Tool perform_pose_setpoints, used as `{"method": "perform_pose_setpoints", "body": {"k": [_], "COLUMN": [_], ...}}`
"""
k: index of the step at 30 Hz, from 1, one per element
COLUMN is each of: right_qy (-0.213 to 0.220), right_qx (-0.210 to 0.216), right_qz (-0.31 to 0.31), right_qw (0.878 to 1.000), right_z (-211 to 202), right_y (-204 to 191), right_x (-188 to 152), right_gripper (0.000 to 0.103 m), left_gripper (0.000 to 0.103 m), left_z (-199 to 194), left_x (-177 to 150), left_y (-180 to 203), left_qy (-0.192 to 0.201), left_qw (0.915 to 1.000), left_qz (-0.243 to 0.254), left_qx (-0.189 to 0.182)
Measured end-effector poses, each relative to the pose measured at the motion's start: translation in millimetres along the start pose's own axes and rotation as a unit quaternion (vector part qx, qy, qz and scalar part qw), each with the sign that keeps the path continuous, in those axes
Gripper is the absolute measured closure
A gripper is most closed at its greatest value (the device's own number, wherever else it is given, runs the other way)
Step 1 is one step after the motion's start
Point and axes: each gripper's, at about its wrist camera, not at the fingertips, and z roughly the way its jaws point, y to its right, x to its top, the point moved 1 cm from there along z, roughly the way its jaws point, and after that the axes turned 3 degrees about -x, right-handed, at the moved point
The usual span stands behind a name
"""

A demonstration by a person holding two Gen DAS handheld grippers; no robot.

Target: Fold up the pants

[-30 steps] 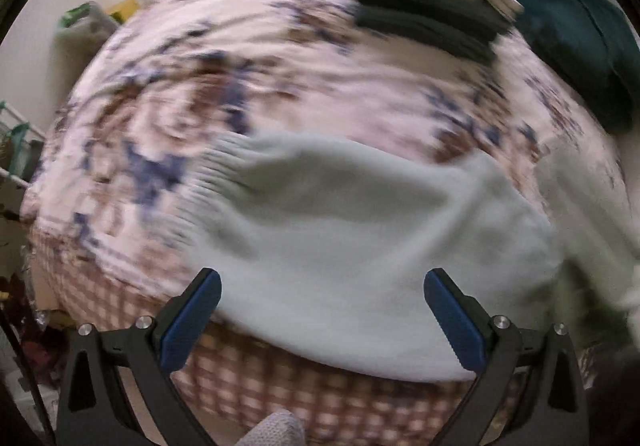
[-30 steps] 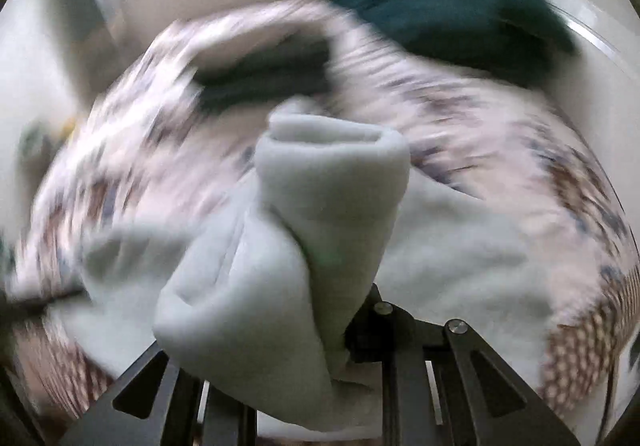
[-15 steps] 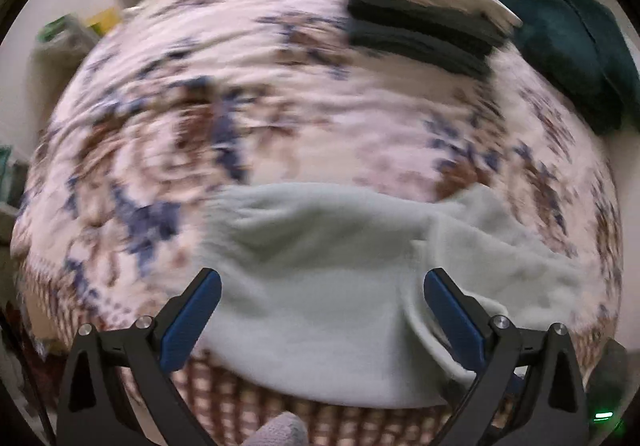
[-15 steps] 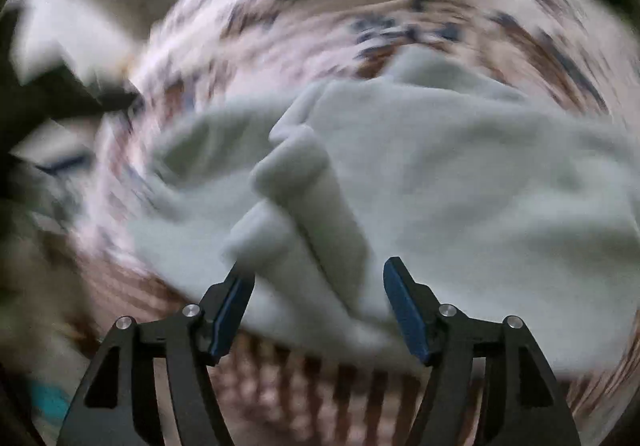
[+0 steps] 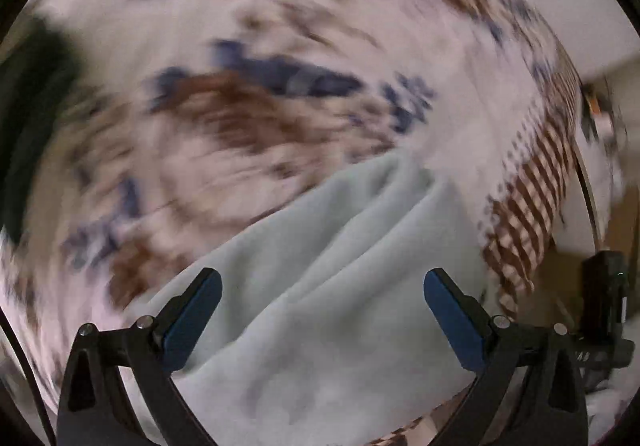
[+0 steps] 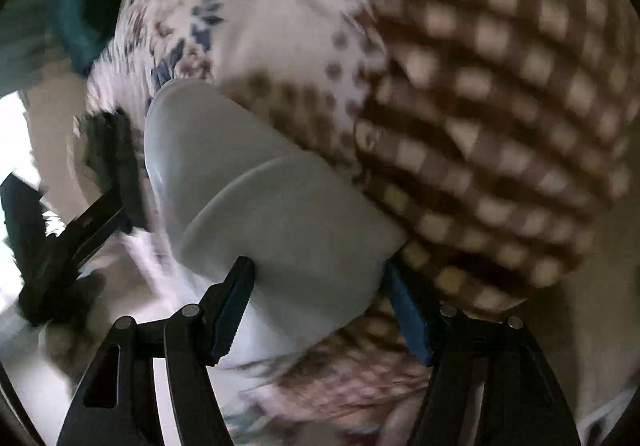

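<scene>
The pale mint-green fleece pants point(image 5: 328, 286) lie folded on the floral bedspread point(image 5: 280, 45) near its front edge. My left gripper point(image 5: 322, 310) is open just above them, one blue pad on each side, holding nothing. In the right wrist view the pants' folded edge point(image 6: 280, 205) sits between the blue pads of my right gripper point(image 6: 320, 310). The jaws stand apart around the thick fold, not clamped on it. Both views are motion-blurred.
The bedspread's brown checked border point(image 6: 500, 125) hangs over the bed edge, also showing in the left wrist view point(image 5: 532, 213). A dark teal blanket point(image 6: 80, 5) lies at the far side. The other gripper's black body point(image 6: 68, 238) shows at left.
Both cameras have swung sharply. My right gripper, shut on the pants a second ago, opened and now sits low at the bed edge around the fold. The left stayed open.
</scene>
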Motion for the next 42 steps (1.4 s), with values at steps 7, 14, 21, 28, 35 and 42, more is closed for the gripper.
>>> {"method": "perform_pose_setpoints", "body": {"k": [7,14,21,28,35,42], "right_qy": [0.023,0.033,-0.022,-0.014,-0.009,0.031], "right_qx": [0.071,0.017,0.062,0.055,0.047,0.037], "right_qz": [0.041,-0.020,0.010,0.032,0.035,-0.005], "right_qw": [0.996,0.999,0.998,0.998,0.998,0.999], "right_z": [4,-3,-18,-19,-2,-24], "right_y": [24,20,40,57,50,26], "right_x": [1,3,15,26,40,26], "right_gripper": [0.072,0.077,0.044,0.042,0.042,0.075], "left_gripper": [0.070,0.075,0.071,0.061,0.078,0.089], "left_z": [50,55,1,29,86,48], "left_x": [26,22,34,71,60,47], "left_y": [29,-15,3,63,85,78], "left_qy": [-0.064,-0.062,-0.047,-0.104,-0.174,-0.095], "left_qw": [0.9967,0.9921,0.9935,0.9903,0.9747,0.9862], "left_qz": [0.021,-0.069,-0.044,0.088,0.139,0.121], "left_qx": [-0.046,-0.084,-0.094,-0.028,0.021,0.061]}}
